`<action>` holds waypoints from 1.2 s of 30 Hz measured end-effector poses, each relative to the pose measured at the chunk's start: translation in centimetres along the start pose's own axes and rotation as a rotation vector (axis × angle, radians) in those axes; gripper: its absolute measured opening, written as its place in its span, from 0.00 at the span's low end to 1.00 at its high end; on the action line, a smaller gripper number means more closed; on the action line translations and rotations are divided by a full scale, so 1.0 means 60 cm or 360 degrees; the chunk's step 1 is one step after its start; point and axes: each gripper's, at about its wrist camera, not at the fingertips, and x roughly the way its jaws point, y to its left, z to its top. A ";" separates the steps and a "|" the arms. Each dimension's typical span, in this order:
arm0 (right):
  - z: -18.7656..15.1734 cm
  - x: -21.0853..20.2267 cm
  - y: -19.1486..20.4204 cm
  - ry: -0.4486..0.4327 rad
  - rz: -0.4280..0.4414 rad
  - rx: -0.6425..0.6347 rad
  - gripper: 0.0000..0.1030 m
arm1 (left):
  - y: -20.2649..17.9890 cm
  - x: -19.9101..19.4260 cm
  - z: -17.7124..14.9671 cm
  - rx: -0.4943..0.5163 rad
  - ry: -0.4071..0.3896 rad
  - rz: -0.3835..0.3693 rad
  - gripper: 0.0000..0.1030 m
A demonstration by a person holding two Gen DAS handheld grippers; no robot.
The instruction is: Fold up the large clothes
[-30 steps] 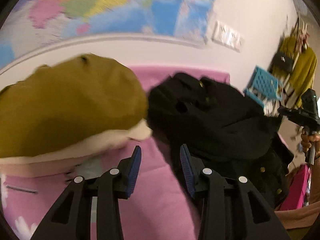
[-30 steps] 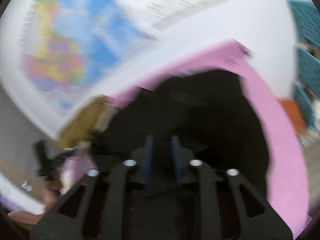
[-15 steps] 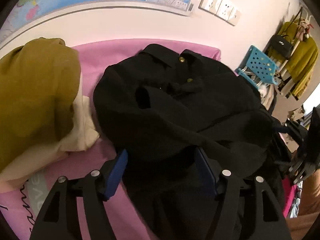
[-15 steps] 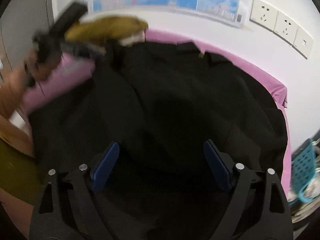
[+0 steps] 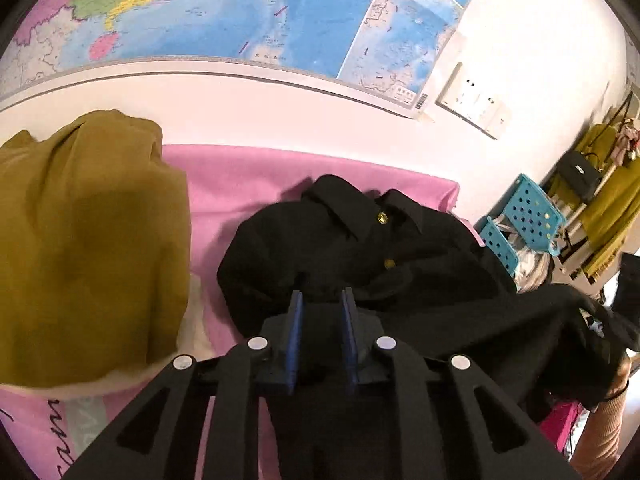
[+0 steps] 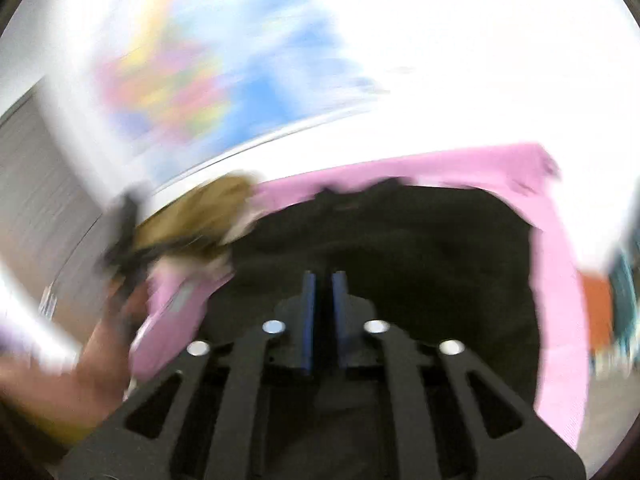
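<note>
Over the pink sheet (image 5: 248,176), both hand-held grippers (image 5: 320,300) (image 6: 323,280) are closing on the black shirt (image 5: 328,240).

Two close, downward views of bed (image 5: 248,184)

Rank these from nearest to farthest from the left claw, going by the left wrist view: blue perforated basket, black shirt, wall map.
1. Black shirt: bunched at the left claw.
2. Blue perforated basket: off to the right, past the pink sheet's edge.
3. Wall map: high on the far wall.
</note>
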 end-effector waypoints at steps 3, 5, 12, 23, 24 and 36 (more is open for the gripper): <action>-0.001 0.038 -0.071 0.0062 -0.0176 0.0187 0.58 | -0.010 0.017 -0.006 0.0040 0.0008 0.0100 0.28; -0.021 0.041 -0.099 0.0073 -0.0052 0.0294 0.61 | -0.013 0.019 -0.017 0.0090 0.0006 0.0119 0.34; -0.096 -0.025 -0.116 -0.0023 -0.0017 0.0226 0.87 | -0.033 0.021 -0.076 0.0472 0.0040 0.0183 0.48; -0.088 0.030 -0.082 0.0064 -0.0104 0.0042 0.20 | -0.035 0.120 -0.040 0.0430 0.0119 0.0485 0.11; -0.069 0.013 -0.073 -0.0004 -0.0093 0.0018 0.20 | -0.022 0.112 -0.027 0.0330 0.0098 0.0418 0.09; 0.019 0.117 -0.139 0.0106 -0.0317 0.0176 0.46 | 0.019 0.128 0.005 0.0124 0.0105 0.0485 0.24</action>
